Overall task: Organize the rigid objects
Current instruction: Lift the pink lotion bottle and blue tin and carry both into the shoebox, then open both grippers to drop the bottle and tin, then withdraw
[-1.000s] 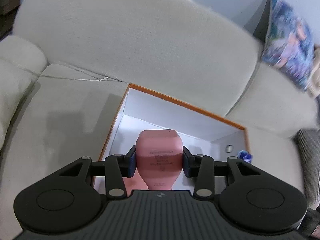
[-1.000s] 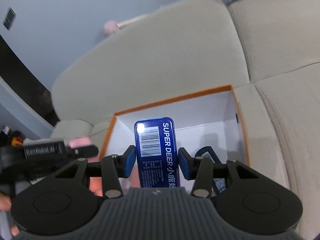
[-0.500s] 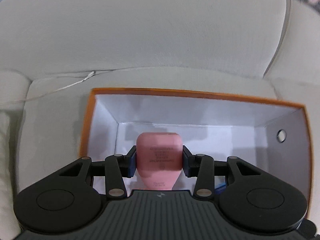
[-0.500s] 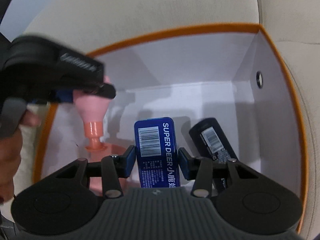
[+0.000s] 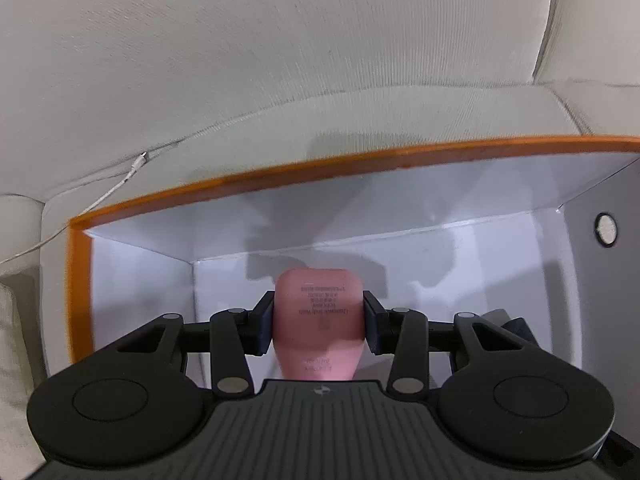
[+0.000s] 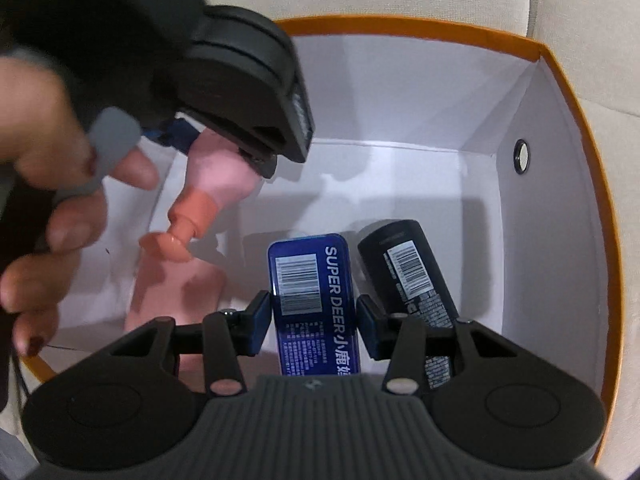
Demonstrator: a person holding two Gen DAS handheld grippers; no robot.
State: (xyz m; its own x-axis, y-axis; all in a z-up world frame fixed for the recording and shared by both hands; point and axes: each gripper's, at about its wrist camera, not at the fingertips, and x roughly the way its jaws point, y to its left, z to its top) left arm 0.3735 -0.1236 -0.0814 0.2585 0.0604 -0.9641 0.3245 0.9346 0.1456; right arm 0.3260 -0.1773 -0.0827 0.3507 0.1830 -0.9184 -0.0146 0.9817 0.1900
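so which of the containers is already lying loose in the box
The black bottle, lying on the box floor; the pink bottle and blue tin are each gripped in jaws.

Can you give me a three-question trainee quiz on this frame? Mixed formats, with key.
1. True or false: the left gripper is shut on a pink bottle held over the box.
2. Multiple choice: what lies on the box floor just right of the blue tin in the right gripper? A) a black can B) a white mug C) a green sponge
3. Fill in: the box has white inner walls and an ______ rim.

Key: 1 true; 2 A; 3 orange
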